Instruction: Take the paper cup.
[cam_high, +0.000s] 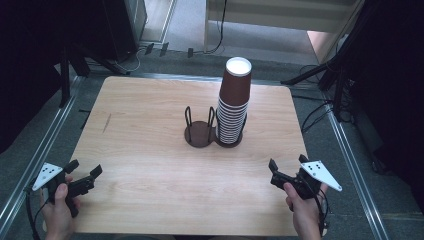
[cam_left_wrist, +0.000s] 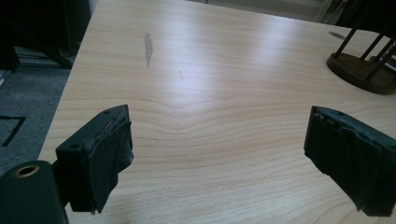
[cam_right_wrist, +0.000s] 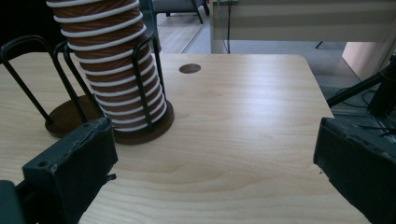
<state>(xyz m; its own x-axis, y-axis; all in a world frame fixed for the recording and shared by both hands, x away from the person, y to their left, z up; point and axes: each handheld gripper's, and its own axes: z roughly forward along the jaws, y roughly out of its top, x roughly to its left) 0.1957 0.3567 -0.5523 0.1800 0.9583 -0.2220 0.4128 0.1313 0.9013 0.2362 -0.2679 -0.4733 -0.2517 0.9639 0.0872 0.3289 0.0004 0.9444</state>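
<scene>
Both grippers (cam_high: 84, 171) (cam_high: 288, 167) hover apart from cup stack (cam_high: 233, 102) and rack (cam_high: 200, 134).

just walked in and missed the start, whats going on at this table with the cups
A person sits at the wooden table with a gripper in each hand. The left gripper and the right gripper both rest near the table's near edge, jaws open and empty. In the middle stands a two-slot holder: its right slot carries a tall stack of brown paper cups, its left slot is empty. Nothing is being touched.
</scene>
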